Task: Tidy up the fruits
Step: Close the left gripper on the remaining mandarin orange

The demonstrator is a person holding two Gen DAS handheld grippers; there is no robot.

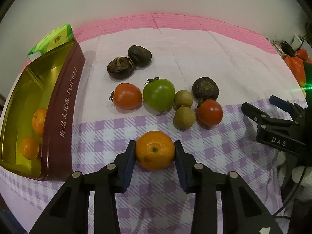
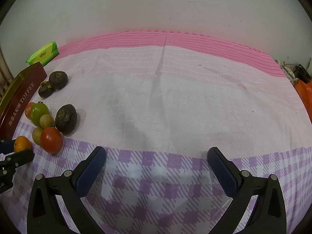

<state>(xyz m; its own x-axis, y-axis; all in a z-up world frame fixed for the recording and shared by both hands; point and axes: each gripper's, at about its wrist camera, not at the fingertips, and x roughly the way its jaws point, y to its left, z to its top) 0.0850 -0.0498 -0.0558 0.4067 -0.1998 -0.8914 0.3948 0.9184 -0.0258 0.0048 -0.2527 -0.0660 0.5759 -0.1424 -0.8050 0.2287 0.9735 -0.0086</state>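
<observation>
The left gripper (image 1: 155, 152) pinches an orange (image 1: 155, 153) near the cloth's (image 1: 224, 62) front edge, for the tin (image 1: 64, 105); the right gripper (image 2: 156, 167) waits spread.

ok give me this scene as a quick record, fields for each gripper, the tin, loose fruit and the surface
left gripper: shut on the orange, which sits on the cloth
right gripper: open, nothing between its fingers, over bare cloth
tin: gold inside, holds two oranges, at the left
loose fruit: two red tomatoes, green tomato, two longans, three dark fruits
surface: cloth, pink at the far edge, purple check near
also: green tissue pack behind the tin
</observation>
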